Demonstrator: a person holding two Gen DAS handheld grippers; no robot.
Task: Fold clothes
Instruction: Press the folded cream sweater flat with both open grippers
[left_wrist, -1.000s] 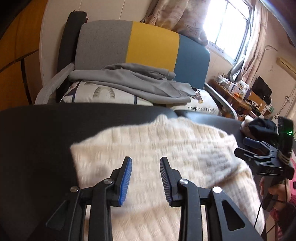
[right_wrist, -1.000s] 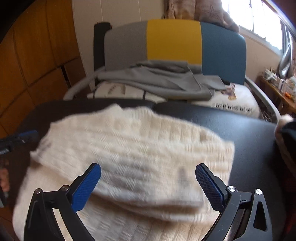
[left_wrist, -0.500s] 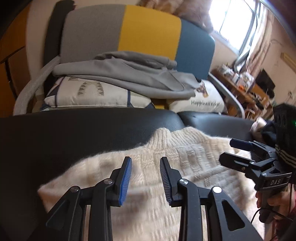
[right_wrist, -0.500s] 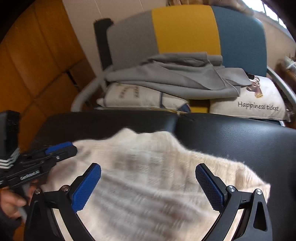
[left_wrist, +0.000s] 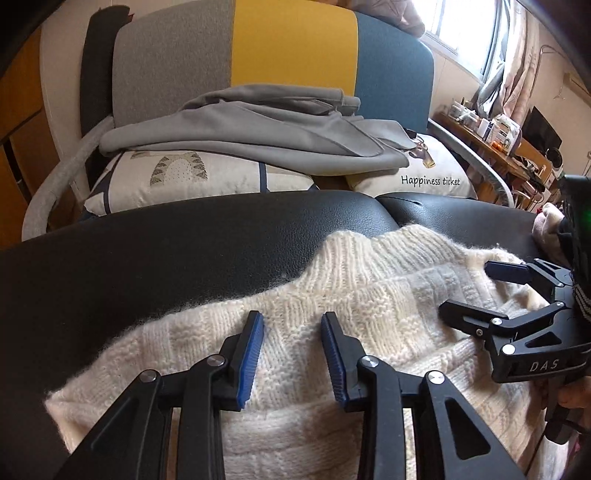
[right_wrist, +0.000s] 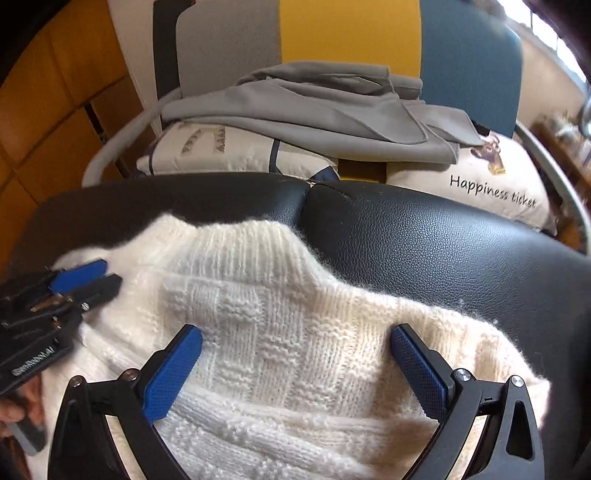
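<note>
Sweater (left_wrist: 369, 306), cream knit | lies folded over on black padded bench (left_wrist: 184, 251), now flatter and lower than a second ago | left gripper (left_wrist: 291, 354) jaws opening, unclamped over knit | right gripper (right_wrist: 295, 369) spread wide, grasping nothing | fold judged laid; smoothing next.

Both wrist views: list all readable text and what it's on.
"Happiness ticket": on the white cushion behind the black leather surface, legible in both views.
"DAS": on the right gripper body, left wrist view.
Left gripper body: white lettering, too blurred to read in the right wrist view.
Desk clutter by the window: labels too small to read.
</note>
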